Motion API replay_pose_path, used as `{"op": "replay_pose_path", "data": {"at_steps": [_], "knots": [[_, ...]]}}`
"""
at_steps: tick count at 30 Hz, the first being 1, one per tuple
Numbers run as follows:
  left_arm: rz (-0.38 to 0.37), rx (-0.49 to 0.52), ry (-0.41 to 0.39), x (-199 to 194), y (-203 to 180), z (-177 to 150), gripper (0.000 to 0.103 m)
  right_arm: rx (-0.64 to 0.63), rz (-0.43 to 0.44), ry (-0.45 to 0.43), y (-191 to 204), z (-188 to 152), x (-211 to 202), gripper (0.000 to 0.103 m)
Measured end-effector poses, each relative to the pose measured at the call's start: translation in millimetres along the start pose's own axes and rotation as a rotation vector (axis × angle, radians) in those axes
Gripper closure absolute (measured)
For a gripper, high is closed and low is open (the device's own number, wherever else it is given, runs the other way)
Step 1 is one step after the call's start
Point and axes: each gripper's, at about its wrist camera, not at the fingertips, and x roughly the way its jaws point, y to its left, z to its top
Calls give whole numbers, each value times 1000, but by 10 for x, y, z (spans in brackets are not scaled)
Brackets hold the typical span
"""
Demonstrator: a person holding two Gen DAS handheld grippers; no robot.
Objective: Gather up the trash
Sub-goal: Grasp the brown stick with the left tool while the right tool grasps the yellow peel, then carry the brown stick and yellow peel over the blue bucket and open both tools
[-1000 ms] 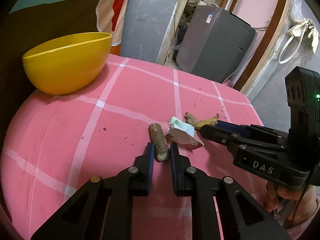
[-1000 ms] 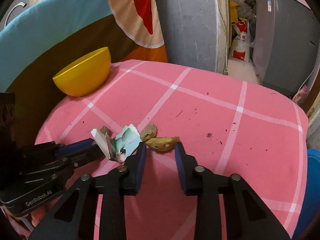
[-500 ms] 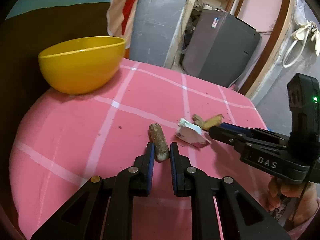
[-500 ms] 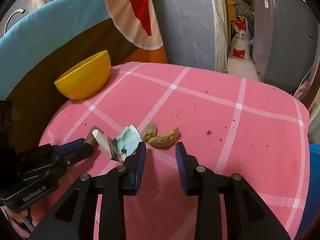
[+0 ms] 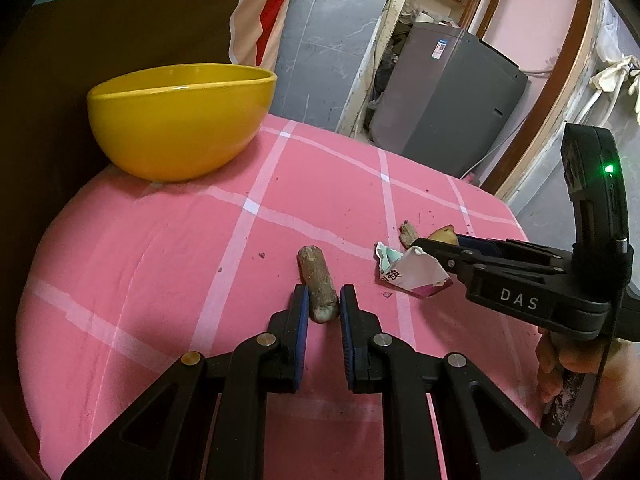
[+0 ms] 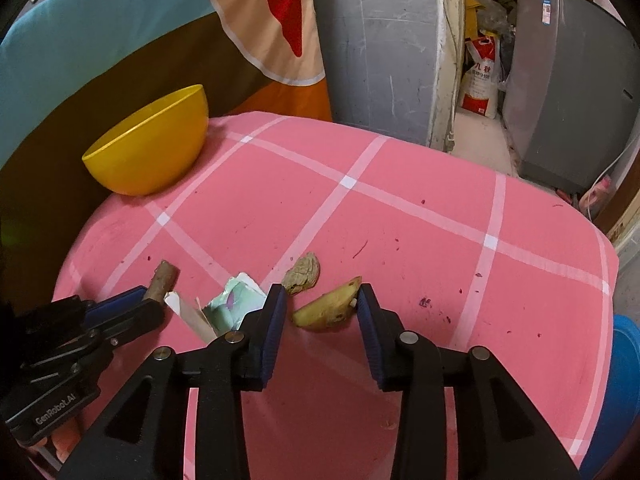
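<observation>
The left gripper has its blue-padded jaws drawn in around the near end of a short brown stick, rough and bark-like, lying on the pink cloth; the pads sit close on either side, though a firm pinch cannot be told. The right gripper stands open, its jaws spread either side of a yellowish wedge of peel with dark specks. Its black plastic body reads "DAS" in the left wrist view, and the left one reads "GenRobot.AI" in the right wrist view.

Just beside the peel lies a wrinkled tan scrap, and between it and the stick a torn, folded paper carton, white with green and purple print and a dark printed character on its side. The cloth is soft, crossed by pale stripes and dotted with dark crumbs. At its far edge sits a smooth, round yellow bowl. Beyond, a white sack bears red lettering too small to read.
</observation>
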Motion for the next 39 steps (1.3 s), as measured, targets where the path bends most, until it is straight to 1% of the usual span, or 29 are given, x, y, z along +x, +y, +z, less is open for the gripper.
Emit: {"op": "replay_pose_path", "data": {"at_steps": [1,2,3,6,10,13,16,18,21,26,29,32,34,39], "knots": [[1,1,-1,-2,0,0,91,1,-4,-1,-8,-5,-9,74],[2,3,-2,-2,2,2,91,4,2,-4,-19,-10,-18,75],[3,5,-3,-2,-1,0,91,7,3,-5,-22,-10,-18,82],[-2,10,-12,-20,-19,-14,91,18,26,-10,-47,-31,-47,84],[-11,20,-36,-78,-71,-41,91,9,29,-27,-30,-81,-113,87],[-17,32,-58,-128,-136,-57,91,-21,3,-66,28,-174,-210,89],[-29,41,-91,-200,-220,-81,91,-31,-8,-126,59,-301,-349,91],[-36,51,-121,-258,-272,-94,91,-33,-12,-181,65,-385,-477,91],[-60,75,-185,-375,-380,-112,91,-44,-22,-287,77,-499,-737,91],[-93,109,-265,-516,-588,-100,91,-66,-68,-423,47,-641,-1133,91],[-121,128,-322,-636,-742,-83,91,-63,-93,-518,13,-723,-1398,91],[-138,168,-379,-753,-952,-75,91,-71,-144,-627,-35,-834,-1729,91],[-154,199,-422,-829,-1116,-74,91,-81,-184,-685,-59,-887,-1910,91],[-202,270,-504,-947,-1528,-57,91,-81,-278,-804,-186,-1020,-2328,91]]}}
